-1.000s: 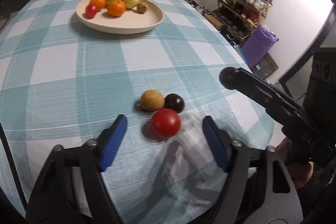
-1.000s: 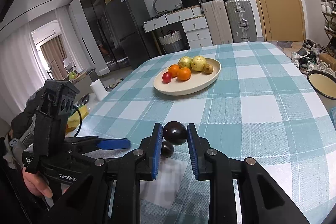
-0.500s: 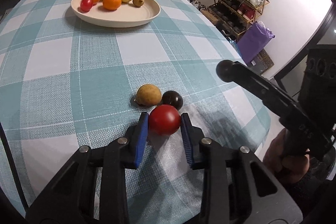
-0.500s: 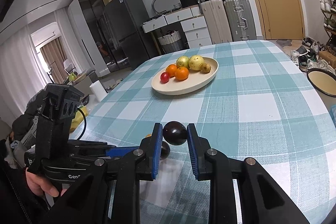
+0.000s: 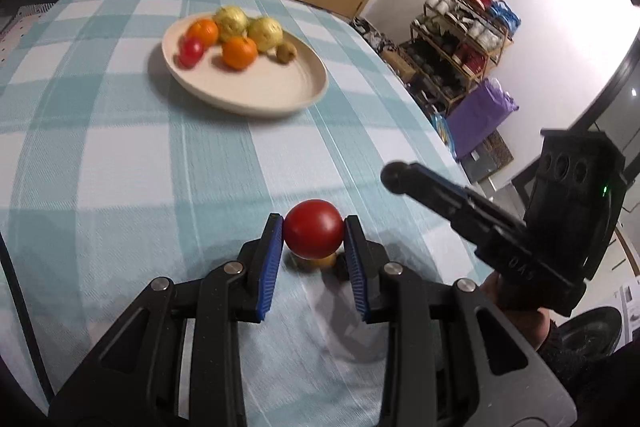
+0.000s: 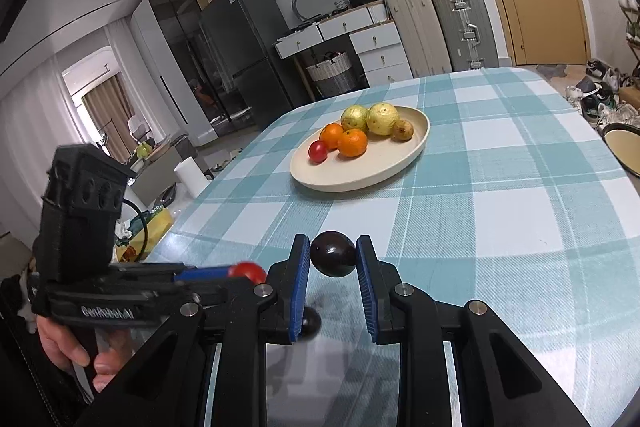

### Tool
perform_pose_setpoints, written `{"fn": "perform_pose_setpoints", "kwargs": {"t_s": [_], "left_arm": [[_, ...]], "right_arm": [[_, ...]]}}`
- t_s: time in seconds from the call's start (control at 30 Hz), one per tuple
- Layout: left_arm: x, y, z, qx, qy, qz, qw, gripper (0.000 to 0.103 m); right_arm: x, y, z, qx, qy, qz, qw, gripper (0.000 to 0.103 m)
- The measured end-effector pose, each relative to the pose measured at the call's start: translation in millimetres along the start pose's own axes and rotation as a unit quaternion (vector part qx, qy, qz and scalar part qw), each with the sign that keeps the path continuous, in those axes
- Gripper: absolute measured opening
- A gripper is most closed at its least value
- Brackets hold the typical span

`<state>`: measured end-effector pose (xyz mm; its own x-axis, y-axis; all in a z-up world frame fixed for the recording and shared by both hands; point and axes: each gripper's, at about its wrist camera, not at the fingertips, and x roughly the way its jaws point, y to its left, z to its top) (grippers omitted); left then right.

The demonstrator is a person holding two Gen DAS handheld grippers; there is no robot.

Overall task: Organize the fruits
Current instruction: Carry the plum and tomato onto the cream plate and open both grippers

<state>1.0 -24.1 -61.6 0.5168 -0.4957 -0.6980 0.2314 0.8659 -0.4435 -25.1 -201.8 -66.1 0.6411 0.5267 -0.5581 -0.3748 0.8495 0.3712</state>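
Red and glossy, the tomato (image 5: 314, 228) sits pinched between the blue pads (image 5: 270, 259) of the left gripper (image 5: 314, 233), lifted clear of the teal-and-white checked tablecloth (image 5: 120, 167). From the left wrist camera, a yellowish fruit (image 5: 320, 261) peeks out just under the tomato, down on the cloth. It is mostly hidden, so I cannot say what it is.

The right gripper (image 6: 333, 255) is clamped on a dark plum (image 6: 333, 254), held above the table, with its shadow on the cloth below. Only the right wrist view shows this grip. In the left wrist view the right gripper appears from the side as a black arm, and its fingertip looks like a dark round knob (image 5: 394, 178); the plum itself cannot be made out there. The right wrist view in turn catches the tomato (image 6: 248, 271) as a small red ball at the tip of the left gripper, and the person's left hand (image 6: 80, 351) wrapped around the handle. Another small dark fruit (image 6: 310, 323) lies on the cloth beneath the right gripper's left finger, half hidden.

Farther along the table stands the cream plate (image 6: 360, 171), well apart from both grippers. It carries two oranges, two yellow-green fruits, a small brown fruit and a small red tomato, all bunched toward one end. The left wrist view of the plate (image 5: 256, 95) is blurred, while the right wrist view shows it sharply.
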Motion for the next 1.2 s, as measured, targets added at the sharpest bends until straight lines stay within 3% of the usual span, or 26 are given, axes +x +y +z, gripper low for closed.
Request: {"fn": "perform_pose_setpoints", "kwargs": {"t_s": [0.37, 0.67, 0.9, 1.2], "left_arm": [[12, 40, 81, -0.020, -0.035, 0.026, 0.9988, 0.028], [55, 67, 136, -0.021, -0.028, 0.044, 0.9984, 0.028], [83, 79, 157, -0.020, -0.024, 0.053, 0.9981, 0.028], [99, 86, 167, -0.012, -0.015, 0.058, 0.9981, 0.028]], "right_arm": [[37, -13, 45, 0.010, 0.012, 0.020, 1.000, 0.024], [75, -27, 94, 0.011, 0.017, 0.028, 0.999, 0.024], [108, -45, 124, 0.023, 0.027, 0.024, 0.999, 0.024], [147, -62, 138, 0.051, 0.049, 0.026, 0.997, 0.024]]}}
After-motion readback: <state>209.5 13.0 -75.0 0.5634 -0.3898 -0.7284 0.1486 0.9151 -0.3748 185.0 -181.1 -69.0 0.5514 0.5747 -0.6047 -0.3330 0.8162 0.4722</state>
